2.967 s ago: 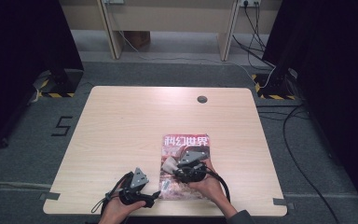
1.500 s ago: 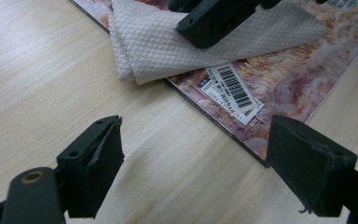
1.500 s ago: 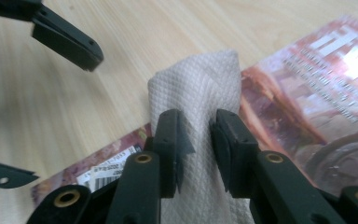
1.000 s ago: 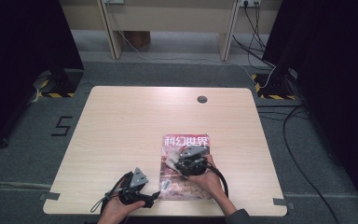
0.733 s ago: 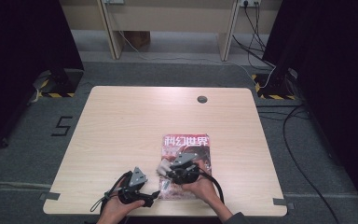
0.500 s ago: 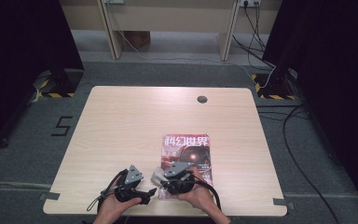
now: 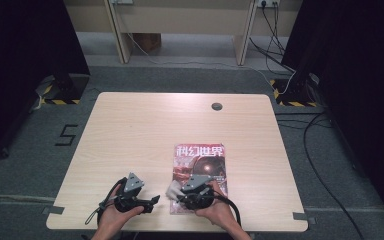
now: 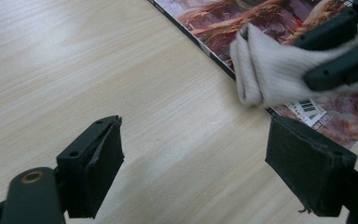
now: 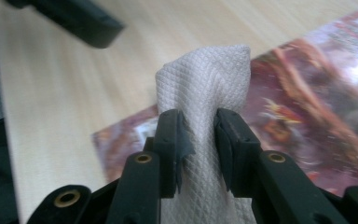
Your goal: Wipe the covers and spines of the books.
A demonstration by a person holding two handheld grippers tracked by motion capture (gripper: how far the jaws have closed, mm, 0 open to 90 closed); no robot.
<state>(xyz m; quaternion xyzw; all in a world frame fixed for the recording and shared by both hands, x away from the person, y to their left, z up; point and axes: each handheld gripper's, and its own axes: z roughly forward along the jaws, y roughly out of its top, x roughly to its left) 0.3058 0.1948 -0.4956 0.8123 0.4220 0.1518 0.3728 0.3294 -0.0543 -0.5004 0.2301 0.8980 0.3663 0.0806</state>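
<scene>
Two grippers work near the counter's near edge: the right gripper (image 9: 198, 140) pinches a soft, light cloth (image 9: 208, 88) over the magazine (image 7: 199, 172); it crumples easily, so grip a thick fold. Left gripper (image 8: 214, 172) jaws spread, empty.

The magazine (image 7: 200, 172) cover carries the white title 科幻世界 along its top. At nine o'clock of the bench (image 7: 145, 130), the floor (image 7: 40, 150) bears a "5".
</scene>
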